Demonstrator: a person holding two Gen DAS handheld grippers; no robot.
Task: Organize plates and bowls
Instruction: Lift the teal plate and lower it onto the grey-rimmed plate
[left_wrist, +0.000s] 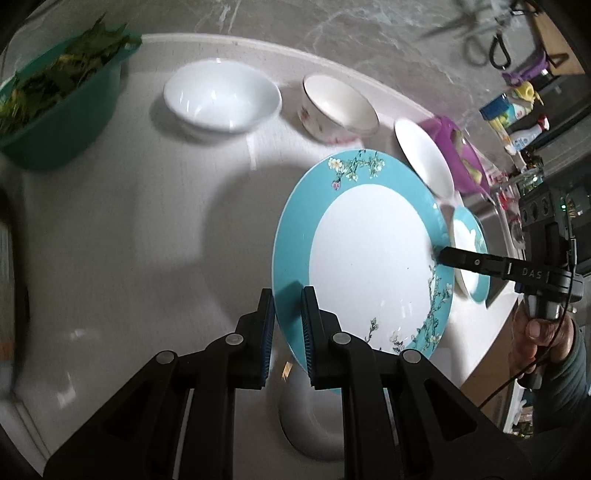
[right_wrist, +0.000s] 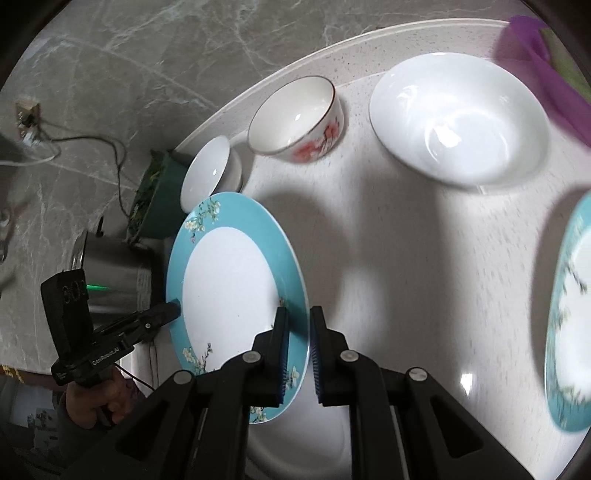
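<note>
large plate (left_wrist: 369, 258): round, teal rim with blossom sprigs, white centre. held off the table (left_wrist: 129, 221), tilted, its face turned up toward both cameras. being round it has no long axis; the line between the two grips runs from about 7 o'clock to 3 o'clock in the left wrist view.

left gripper (left_wrist: 288, 325): jaws nearly together, clamped on the plate's rim at the 7 o'clock edge, one blue pad on each face.

right gripper (right_wrist: 298, 343): jaws nearly together, clamped on the opposite rim, at 4 o'clock of the plate in the right wrist view. a hand (left_wrist: 539, 339) grips its handle.

second teal plate (right_wrist: 569, 314): same pattern, blurred, at 3 o'clock in the right wrist view; whether it touches the table cannot be told.

white dish (left_wrist: 314, 421): flat on the table under the held plate, at 6 o'clock.

white bowl (left_wrist: 221, 96): upright, at 11 o'clock.

flowered bowl (left_wrist: 338, 107): red blossom print, upright, just right of the white bowl.

second white bowl (right_wrist: 458, 118): upright, at 1 o'clock in the right wrist view.

green basin (left_wrist: 62, 110): holds leafy greens, at 10 o'clock.

purple basin (left_wrist: 461, 155): at 2 o'clock, behind the second white bowl.

steel pot (right_wrist: 110, 273): off the table edge, at 9 o'clock in the right wrist view.
</note>
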